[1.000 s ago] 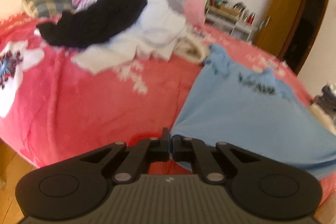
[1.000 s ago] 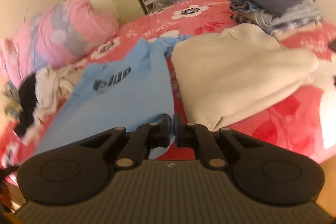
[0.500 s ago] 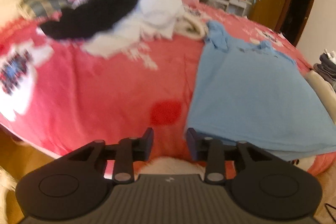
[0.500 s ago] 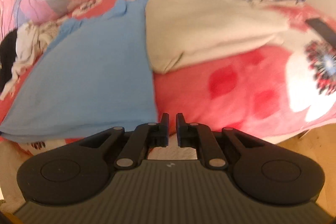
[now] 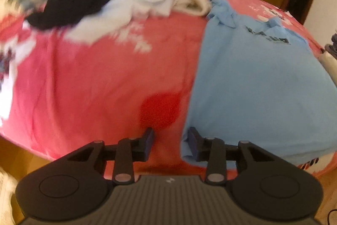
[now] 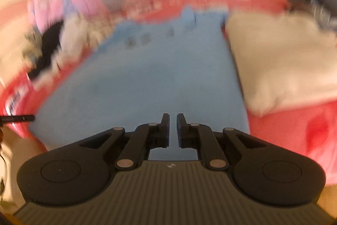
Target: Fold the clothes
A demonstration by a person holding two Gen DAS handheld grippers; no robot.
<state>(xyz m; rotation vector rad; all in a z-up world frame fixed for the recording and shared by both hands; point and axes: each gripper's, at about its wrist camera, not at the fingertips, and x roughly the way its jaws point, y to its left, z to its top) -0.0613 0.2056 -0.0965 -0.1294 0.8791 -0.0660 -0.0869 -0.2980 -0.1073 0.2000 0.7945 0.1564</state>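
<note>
Blue T-shirt (image 5: 259, 77) lay spread flat on red floral bedspread (image 5: 94, 81), hem at near bed edge, beige garment (image 6: 284, 60) just beside it. Soft, light, limp cotton by the look; would sag and crease if lifted, best taken at hem corners. Left gripper (image 5: 171, 141) angled down at near hem corner, jaws had just been opening, spread, cloth corner bunched against right finger, not pinched. Right gripper (image 6: 172, 130) angled down over hem, nearly pressed together, nothing between. Right view heavily blurred.
</note>
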